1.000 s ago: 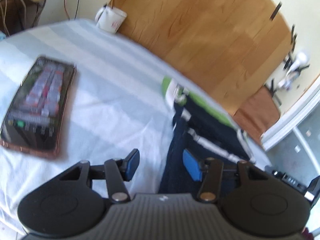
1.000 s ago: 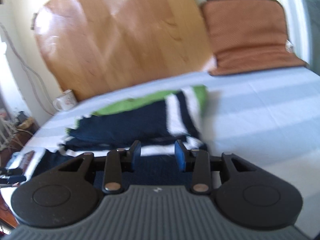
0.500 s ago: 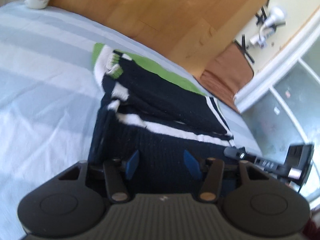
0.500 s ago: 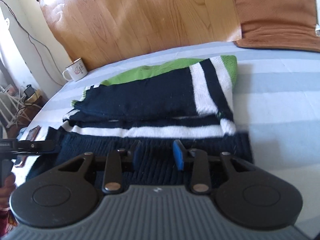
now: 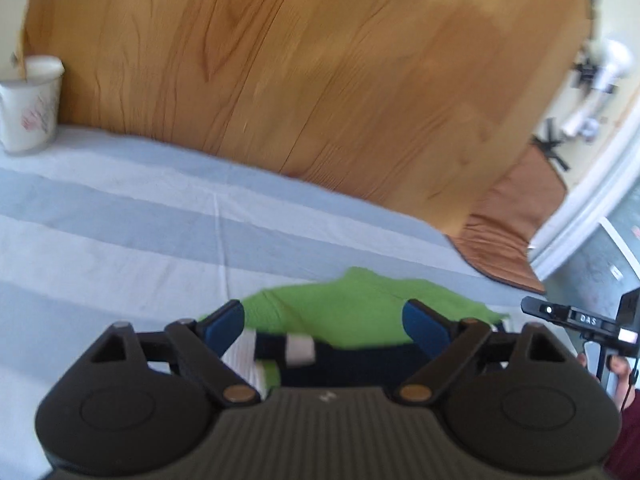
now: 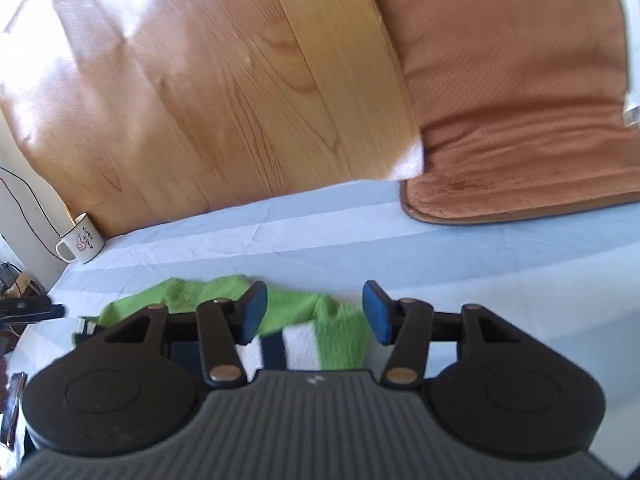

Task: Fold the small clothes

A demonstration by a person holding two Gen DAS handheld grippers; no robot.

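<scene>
Both grippers have swung forward since half a second ago, so only the sweater's far green edge shows now, where the whole folded garment was in view.

Left wrist view: the left gripper (image 5: 323, 322) has its jaws released, spread wide over the green, navy and white striped sweater (image 5: 360, 304) lying on the striped bedsheet (image 5: 120, 232). A white mug (image 5: 30, 104) stands by the wooden headboard (image 5: 320, 80).

Right wrist view: the right gripper (image 6: 315, 312) likewise has its jaws released above the sweater (image 6: 296, 304). A brown cushion (image 6: 512, 92) leans against the headboard (image 6: 200, 92).
</scene>
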